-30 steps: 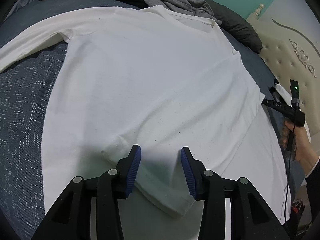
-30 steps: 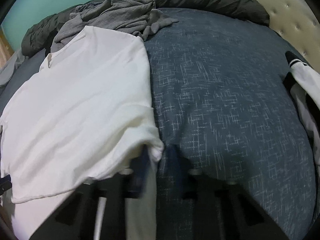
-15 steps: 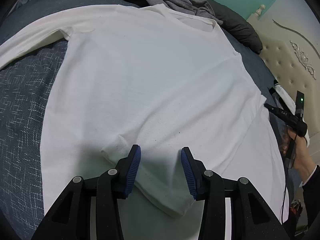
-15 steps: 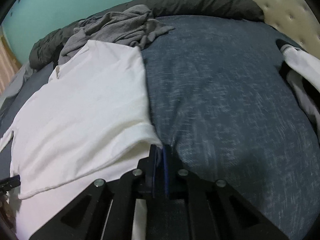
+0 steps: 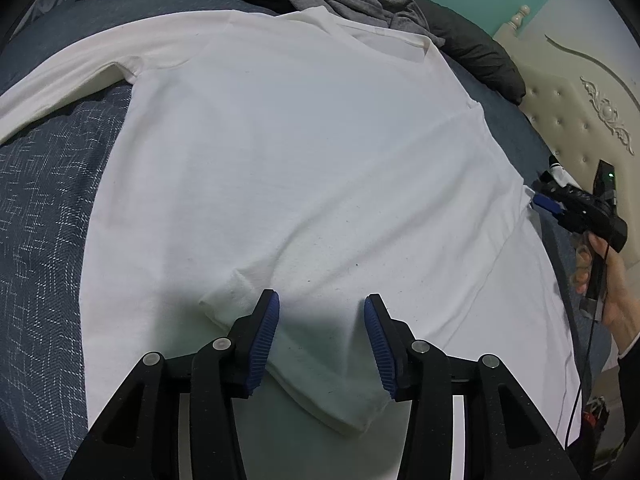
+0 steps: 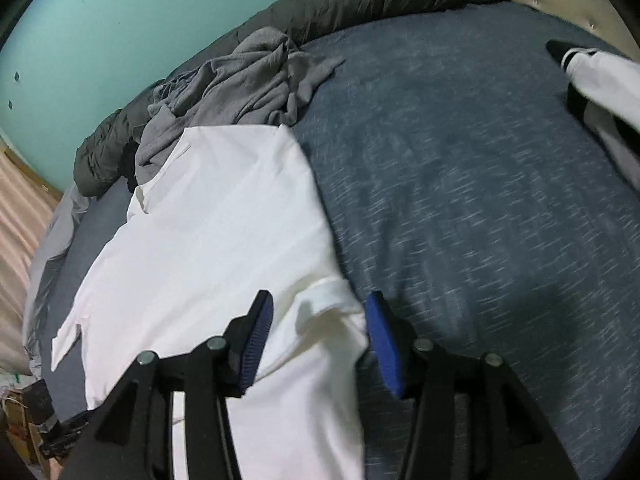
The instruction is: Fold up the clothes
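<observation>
A white long-sleeved shirt (image 5: pixel 312 160) lies spread flat on the bed, collar toward the far side. One sleeve (image 5: pixel 312 376) is folded back over the body, and its cuff end rests between the fingers of my open left gripper (image 5: pixel 322 308), which holds nothing. In the right wrist view the shirt (image 6: pixel 208 240) shows its folded side edge. My right gripper (image 6: pixel 320 308) is open there, with the cuff-like fold (image 6: pixel 332 300) lying loose between its blue pads. From the left wrist view, the right gripper (image 5: pixel 560 204) sits at the shirt's right edge, held by a hand (image 5: pixel 612 300).
The blue-grey patterned bedcover (image 6: pixel 480 200) extends to the right of the shirt. A crumpled grey garment (image 6: pixel 248 80) and a dark duvet (image 6: pixel 360 4) lie beyond the collar. A black-and-white garment (image 6: pixel 600 80) is at the far right, near a padded cream headboard (image 5: pixel 576 120).
My right gripper was shut on the shirt's folded edge half a second ago and has opened, leaving the fabric on the bed. The left gripper stays open in the same place.
</observation>
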